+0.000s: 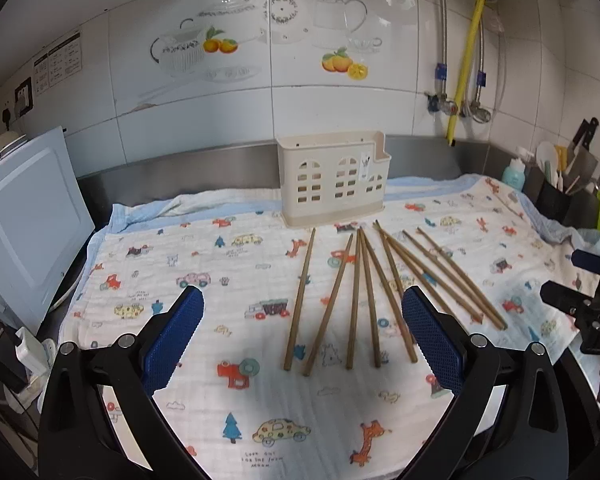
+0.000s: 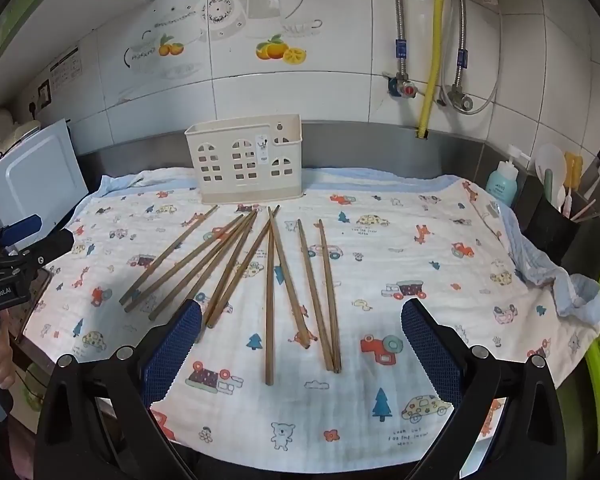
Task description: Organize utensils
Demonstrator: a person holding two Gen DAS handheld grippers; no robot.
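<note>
The left tongs (image 1: 302,332) are wide open and hold nothing. The right tongs (image 2: 302,336) are wide open too, and they also hold nothing. Both hang in the air above the cloth (image 1: 204,252), tipped down a bit.

The cloth is white with little cars, trees and giraffes on it, and it covers the surface. On it lie nine brown chopsticks (image 1: 354,296). They spread out like a fan (some touch or cross near their far tips). None of them is in the tongs.

Behind the chopsticks, near the steel edge at the wall, stands the cream holder (image 1: 334,180). It has small window holes, like a tiny house. The far tips of the chopsticks lie just in front of it. I cannot see anything in the holder through its holes.

A white box (image 1: 28,224) leans at the left. A black cup of kitchen tools (image 2: 556,220) sits at the right, next to a blue bottle (image 2: 502,184).
</note>
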